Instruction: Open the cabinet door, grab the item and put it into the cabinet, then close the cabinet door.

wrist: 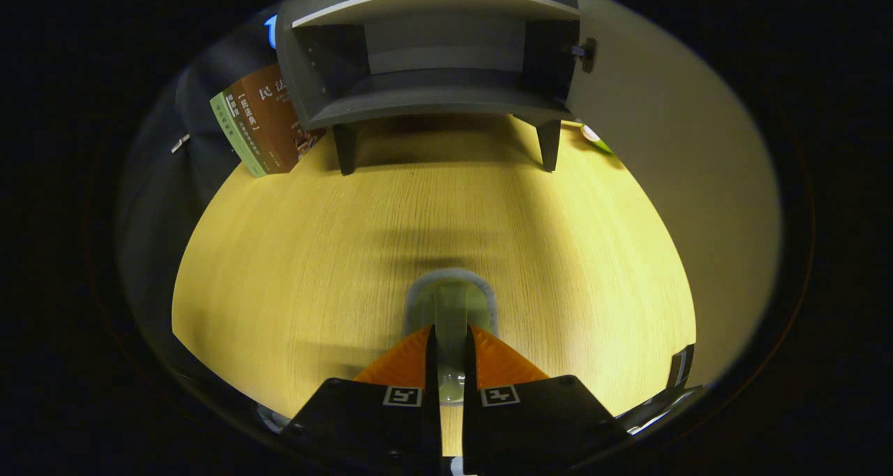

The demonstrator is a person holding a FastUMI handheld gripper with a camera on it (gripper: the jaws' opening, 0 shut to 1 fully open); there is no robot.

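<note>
Already your gripper (451,340) pinches the grey-rimmed sponge (451,301) between its fingers above the wooden table (293,253); beyond, the cabinet (432,64) stands with its door (670,155) open. Placing and closing remain.

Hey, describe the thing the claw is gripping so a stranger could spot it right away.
On the yellow wooden table, well in front of the open dark grey cabinet, the claw is shut on a small greenish see-through object with a grey fuzzy rim. Unlike the brown and green books leaning beside the cabinet, it sits between the fingers.
</note>
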